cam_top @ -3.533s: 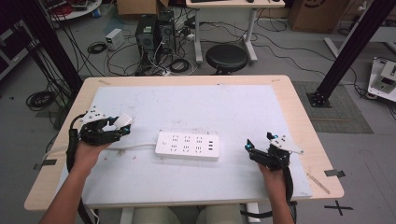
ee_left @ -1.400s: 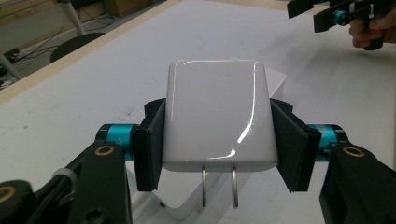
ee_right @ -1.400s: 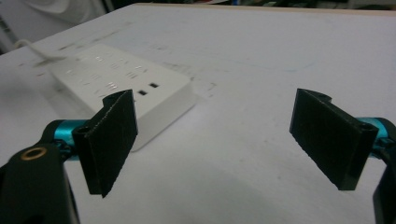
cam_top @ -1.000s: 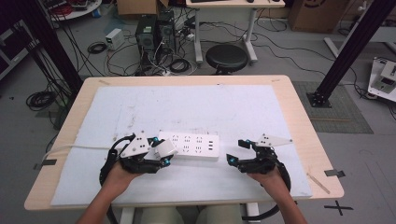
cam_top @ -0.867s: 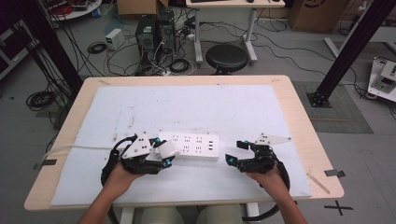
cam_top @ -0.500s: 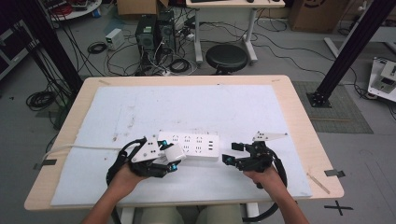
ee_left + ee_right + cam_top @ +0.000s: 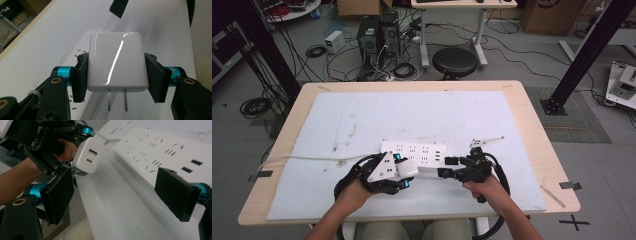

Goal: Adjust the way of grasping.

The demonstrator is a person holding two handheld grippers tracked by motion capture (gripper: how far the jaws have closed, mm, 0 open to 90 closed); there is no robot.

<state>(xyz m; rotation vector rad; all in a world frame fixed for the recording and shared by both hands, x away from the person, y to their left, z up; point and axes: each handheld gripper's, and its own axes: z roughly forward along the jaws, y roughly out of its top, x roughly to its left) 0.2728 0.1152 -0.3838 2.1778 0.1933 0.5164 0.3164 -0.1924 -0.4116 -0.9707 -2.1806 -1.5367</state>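
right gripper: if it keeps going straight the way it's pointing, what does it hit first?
Most likely the white charger clamped in the left gripper. The right gripper, jaws open, points at it along the near edge of the power strip. Depth is unclear; the strip's edge could touch first.

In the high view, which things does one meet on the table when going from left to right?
White cable → left gripper holding the white charger → white power strip → right gripper → strip of black tape at the table's right edge.
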